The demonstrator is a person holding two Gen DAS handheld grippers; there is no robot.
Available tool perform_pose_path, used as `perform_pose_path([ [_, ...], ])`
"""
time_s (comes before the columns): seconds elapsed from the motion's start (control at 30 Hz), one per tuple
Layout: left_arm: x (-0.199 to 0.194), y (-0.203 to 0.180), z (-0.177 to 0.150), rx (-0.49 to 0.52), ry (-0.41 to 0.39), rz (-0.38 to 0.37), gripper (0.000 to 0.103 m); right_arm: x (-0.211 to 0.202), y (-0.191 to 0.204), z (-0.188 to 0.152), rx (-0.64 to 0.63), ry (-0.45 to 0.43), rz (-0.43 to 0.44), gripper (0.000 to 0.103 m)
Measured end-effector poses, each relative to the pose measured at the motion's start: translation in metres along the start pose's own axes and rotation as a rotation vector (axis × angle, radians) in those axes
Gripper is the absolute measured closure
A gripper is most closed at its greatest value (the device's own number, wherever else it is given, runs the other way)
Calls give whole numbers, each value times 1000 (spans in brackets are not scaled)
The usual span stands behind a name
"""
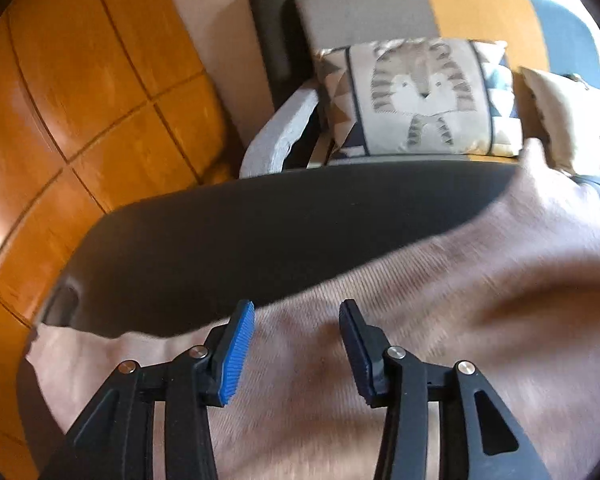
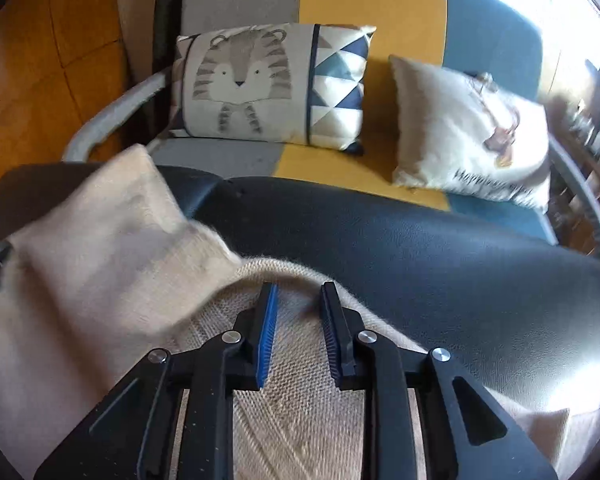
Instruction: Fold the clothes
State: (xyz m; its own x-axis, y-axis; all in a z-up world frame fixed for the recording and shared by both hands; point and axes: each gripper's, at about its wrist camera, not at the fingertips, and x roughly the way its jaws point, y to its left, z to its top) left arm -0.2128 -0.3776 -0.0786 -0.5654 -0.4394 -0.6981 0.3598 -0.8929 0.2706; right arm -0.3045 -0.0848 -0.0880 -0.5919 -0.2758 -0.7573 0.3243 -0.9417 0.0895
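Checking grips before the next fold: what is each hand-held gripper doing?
Left hand-held gripper: open, above the sweater, holding nothing.
Right hand-held gripper: partly open over sweater edge; grip unclear.

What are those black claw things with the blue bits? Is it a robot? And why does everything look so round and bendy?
No robot here. A person holds a gripper in each hand, and each gripper carries a small camera looking along its two fingers. That lens bends everything round.

One picture comes from the left gripper, the other from the right gripper.

A beige knitted sweater lies on a dark padded surface. It is there to be folded. Behind stands a sofa with a tiger pillow and a white pillow.

The left gripper is wide open over the sweater, holding nothing. The right gripper's jaws are closer together at the sweater's edge; I cannot tell if they pinch it.
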Motion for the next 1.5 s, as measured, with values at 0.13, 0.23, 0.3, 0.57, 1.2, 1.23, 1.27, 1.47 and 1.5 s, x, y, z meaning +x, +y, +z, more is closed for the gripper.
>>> perform_pose_path([
  [0.13, -24, -4, -27, -28, 43, -96, 57, -21, -2, 7, 151, 9, 181, 39],
  [0.23, -31, -8, -35, -27, 33, -80, 57, -11, 2, 12, 271, 87, 285, 38],
  [0.3, -32, -9, -38, -34, 21, -75, 57, 3, 7, 15, 322, 146, 257, 38],
  [0.57, -35, -32, -52, 37, -37, 53, 57, 33, 34, 36, 283, 185, 211, 90],
  [1.2, -22, -2, -62, -129, -23, -92, 55, -68, 56, 0, -25, -112, 353, 66],
  [1.23, -22, -2, -62, -132, -23, -95, 55, -77, 37, -3, 13, -147, 281, 66],
  [1.27, -22, -2, -63, -131, -23, -94, 55, -77, 26, -7, -4, -124, 186, 66],
  [1.47, -23, -6, -62, -120, -26, -77, 55, -55, -30, -45, -46, 97, -122, 66],
  [1.5, -23, -6, -62, -120, -26, -77, 55, -54, -38, -52, -39, 111, -143, 66],
])
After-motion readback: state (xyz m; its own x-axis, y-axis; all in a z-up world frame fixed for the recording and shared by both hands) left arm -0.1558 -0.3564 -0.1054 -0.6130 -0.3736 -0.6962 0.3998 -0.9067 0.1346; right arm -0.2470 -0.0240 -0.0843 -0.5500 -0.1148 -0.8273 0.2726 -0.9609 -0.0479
